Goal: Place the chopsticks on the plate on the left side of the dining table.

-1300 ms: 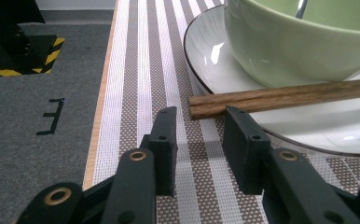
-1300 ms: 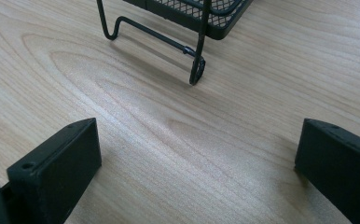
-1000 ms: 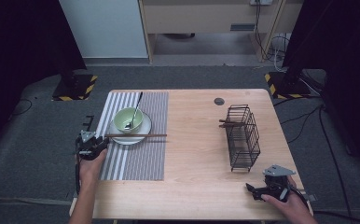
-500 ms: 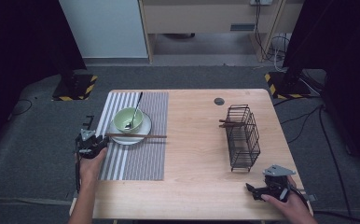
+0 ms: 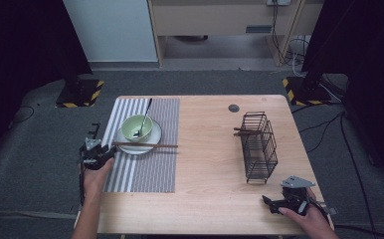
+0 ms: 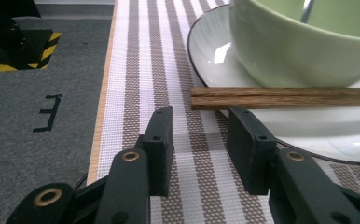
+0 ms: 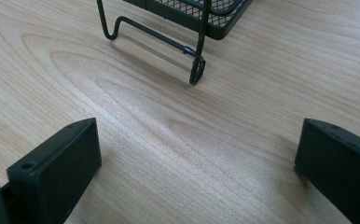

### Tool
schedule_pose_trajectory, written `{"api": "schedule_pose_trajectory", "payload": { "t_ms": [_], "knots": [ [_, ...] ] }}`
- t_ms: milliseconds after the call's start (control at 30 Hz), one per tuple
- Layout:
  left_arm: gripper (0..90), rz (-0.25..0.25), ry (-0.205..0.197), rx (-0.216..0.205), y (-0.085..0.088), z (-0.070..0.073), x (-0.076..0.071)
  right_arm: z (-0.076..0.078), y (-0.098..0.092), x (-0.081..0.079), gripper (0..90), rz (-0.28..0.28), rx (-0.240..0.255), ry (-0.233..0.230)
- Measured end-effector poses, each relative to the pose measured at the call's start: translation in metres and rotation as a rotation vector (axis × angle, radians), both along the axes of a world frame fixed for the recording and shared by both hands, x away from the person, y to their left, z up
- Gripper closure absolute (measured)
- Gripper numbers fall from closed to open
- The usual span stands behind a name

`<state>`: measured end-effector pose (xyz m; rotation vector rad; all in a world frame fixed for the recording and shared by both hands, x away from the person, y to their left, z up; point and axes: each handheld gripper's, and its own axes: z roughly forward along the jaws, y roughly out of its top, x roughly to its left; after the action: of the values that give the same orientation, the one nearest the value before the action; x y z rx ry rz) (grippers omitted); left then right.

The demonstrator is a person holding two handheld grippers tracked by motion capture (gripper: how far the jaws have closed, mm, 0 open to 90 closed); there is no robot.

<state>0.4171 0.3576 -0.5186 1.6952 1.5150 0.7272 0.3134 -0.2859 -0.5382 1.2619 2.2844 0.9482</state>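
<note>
Two chopsticks lie side by side across the front rim of a white plate, w/ their left ends poking just past the plate over a striped mat. In the left gripper view those ends sit just beyond the left tool, a bit above the gap btwn its pads; nothing is gripped. Its jaws have just been opening & stand at a narrow-to-medium gap, w/ only mat btwn them. Chopsticks rest on the plate, not touching either pad as far as I can tell.

On the plate sits a green bowl w/ a spoon leaning in it, handle pointing to the far side of the surface. Left tool in the high view is at the mat's left edge, just left of the plate, held by the left hand.

Right side: a black wire basket stands upright on the bare wood, w/ a brown stick-like item through its upper far part; can't tell what it is. Right tool lies low near the front right corner, near the basket but apart from it, right hand on it. In the right gripper view its jaws stand wide, nothing btwn them but wood grain, basket foot farther ahead.

Small dark round disc sits near the far edge, well apart from everything else.
</note>
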Motion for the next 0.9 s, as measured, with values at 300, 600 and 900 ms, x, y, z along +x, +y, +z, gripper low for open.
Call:
{"api": "schedule_pose_trajectory", "payload": {
  "t_ms": [300,600,900],
  "knots": [
    [45.9,-0.049,-0.035,-0.030,-0.013,0.015,-0.017,0.000,0.000,0.000,0.3,0.000,0.000,0.000],
    [30.6,-0.174,-0.050,-0.031,-0.044,0.033,-0.032,0.000,0.000,0.000,0.4,0.001,-0.001,-0.001],
    [26.3,-0.277,-0.034,-0.064,-0.078,0.038,-0.032,0.000,0.000,0.000,0.4,-0.001,-0.001,-0.001]
  ]
}}
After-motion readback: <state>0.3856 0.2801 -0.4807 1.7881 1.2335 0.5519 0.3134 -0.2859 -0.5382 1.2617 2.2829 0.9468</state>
